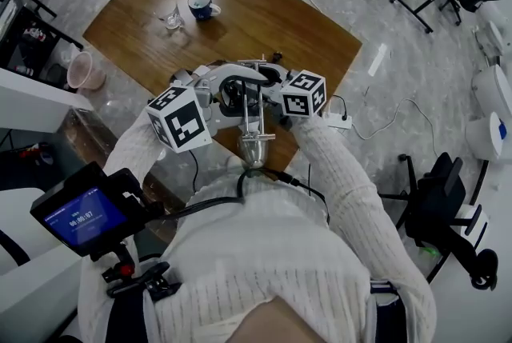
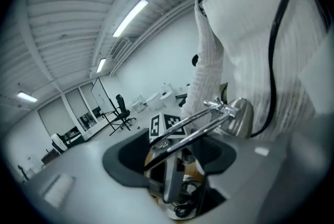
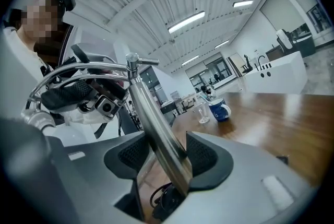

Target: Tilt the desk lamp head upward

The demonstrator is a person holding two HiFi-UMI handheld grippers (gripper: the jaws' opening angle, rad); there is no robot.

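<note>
Clipped to my chest at 7 o'clock in the head view, the blue-screened device (image 1: 80, 215) sits closest to the camera. Just beyond it, close in front of my sweater, there's the desk lamp head (image 1: 255, 149), a chrome cone over the near corner of the table (image 1: 264, 21) (the mug (image 1: 202, 5) and glass (image 1: 174, 17) are well apart at 11 o'clock, out of play). Right gripper (image 3: 167, 157): pads pinched on the lamp's thick post (image 3: 156, 129), bracing it, I'd say. Left gripper (image 2: 172, 160): fingers spread, with the twin rods (image 2: 193, 131) passing between them and no pad clearly pressing. In the left gripper view those rods run from 8 o'clock to 2 o'clock and end at the joint that carries the head. So the left looks like the nearer hand, and I reckon the tilt means working up along that axis to the cone.
</note>
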